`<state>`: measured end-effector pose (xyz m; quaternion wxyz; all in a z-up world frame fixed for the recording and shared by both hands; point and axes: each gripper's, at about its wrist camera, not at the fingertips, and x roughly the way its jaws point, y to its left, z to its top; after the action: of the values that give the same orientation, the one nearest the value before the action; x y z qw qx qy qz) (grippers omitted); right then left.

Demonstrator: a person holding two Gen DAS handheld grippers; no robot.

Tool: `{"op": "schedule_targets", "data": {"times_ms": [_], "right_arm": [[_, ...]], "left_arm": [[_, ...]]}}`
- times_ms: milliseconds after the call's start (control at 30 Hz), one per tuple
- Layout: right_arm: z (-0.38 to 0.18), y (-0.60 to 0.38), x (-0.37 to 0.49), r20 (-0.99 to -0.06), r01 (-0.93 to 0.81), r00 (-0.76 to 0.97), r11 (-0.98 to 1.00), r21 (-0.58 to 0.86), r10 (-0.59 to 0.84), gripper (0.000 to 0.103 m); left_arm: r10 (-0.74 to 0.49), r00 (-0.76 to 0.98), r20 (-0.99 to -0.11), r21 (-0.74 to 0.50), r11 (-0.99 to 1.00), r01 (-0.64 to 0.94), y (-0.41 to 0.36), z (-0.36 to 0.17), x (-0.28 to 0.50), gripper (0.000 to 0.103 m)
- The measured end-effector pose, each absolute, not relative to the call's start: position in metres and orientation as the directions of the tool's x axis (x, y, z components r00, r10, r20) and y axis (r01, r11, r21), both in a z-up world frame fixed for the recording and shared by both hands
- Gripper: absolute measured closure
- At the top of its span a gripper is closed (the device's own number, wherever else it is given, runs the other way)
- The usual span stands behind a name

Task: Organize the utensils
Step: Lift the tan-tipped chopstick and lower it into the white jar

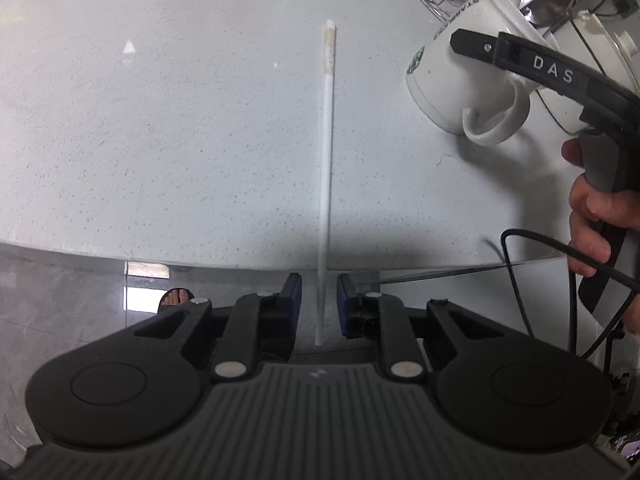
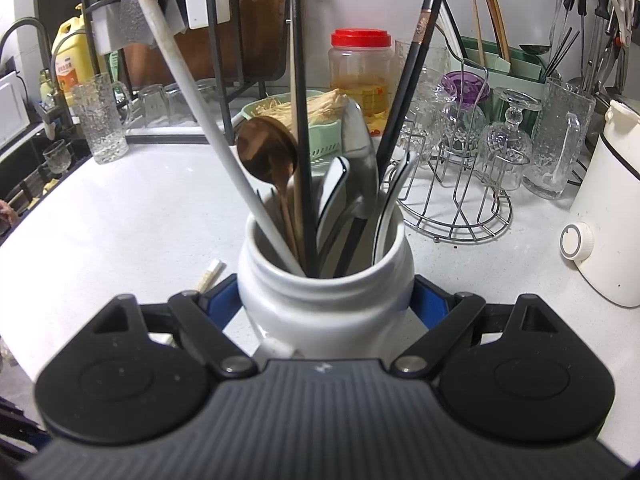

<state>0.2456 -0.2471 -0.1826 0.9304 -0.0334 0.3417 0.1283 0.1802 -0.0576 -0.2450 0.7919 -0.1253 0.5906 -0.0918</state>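
Note:
A long white chopstick (image 1: pixel 327 152) lies on the speckled white counter (image 1: pixel 160 140) and overhangs its front edge. My left gripper (image 1: pixel 319 300) is open, its blue pads (image 1: pixel 293 300) either side of the chopstick's near end without touching it. My right gripper (image 2: pixel 326 300) is shut on a white Starbucks mug (image 2: pixel 326 300), which holds a white chopstick (image 2: pixel 192 92), black chopsticks (image 2: pixel 404 88), a wooden spoon (image 2: pixel 267 154) and other spoons. In the left wrist view the mug (image 1: pixel 468 84) stands at the right, held by the right gripper (image 1: pixel 496 46). The loose chopstick's tip (image 2: pixel 210 274) shows left of the mug.
A wire glass rack (image 2: pixel 468 184) with several glasses stands behind the mug on the right. A white appliance (image 2: pixel 608 216) is at far right. A glass mug (image 2: pixel 102 120), a green basket (image 2: pixel 320 136), a red-lidded jar (image 2: pixel 360 72) and a dish rack (image 2: pixel 192 20) are behind.

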Motion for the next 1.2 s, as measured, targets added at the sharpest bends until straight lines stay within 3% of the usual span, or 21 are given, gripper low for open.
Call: {"op": "schedule_targets", "data": {"times_ms": [100,333,900,1200], "right_arm": [[-0.182,-0.248,0.247,-0.651,-0.257,0.728,0.966,0.031,0.215,0.013],[-0.18,-0.246,0.247,-0.668,-0.237,0.717,0.971,0.032,0.197,0.012],[-0.181,-0.239,0.242,-0.662,-0.155,0.735,0.987,0.041,0.143,0.013],[-0.181,-0.236,0.243,-0.662,-0.136,0.738,0.99,0.04,0.129,0.012]], "left_arm": [[-0.288,0.276,-0.917,-0.298,0.954,0.002,-0.059,-0.248,0.183,0.097],[-0.255,0.285,-0.924,-0.24,0.967,0.089,-0.056,-0.221,0.184,0.098],[-0.22,0.433,-0.874,-0.057,0.932,0.357,-0.032,-0.058,0.239,0.098],[-0.22,0.464,-0.858,-0.006,0.908,0.419,-0.045,-0.033,0.269,0.098]]}}
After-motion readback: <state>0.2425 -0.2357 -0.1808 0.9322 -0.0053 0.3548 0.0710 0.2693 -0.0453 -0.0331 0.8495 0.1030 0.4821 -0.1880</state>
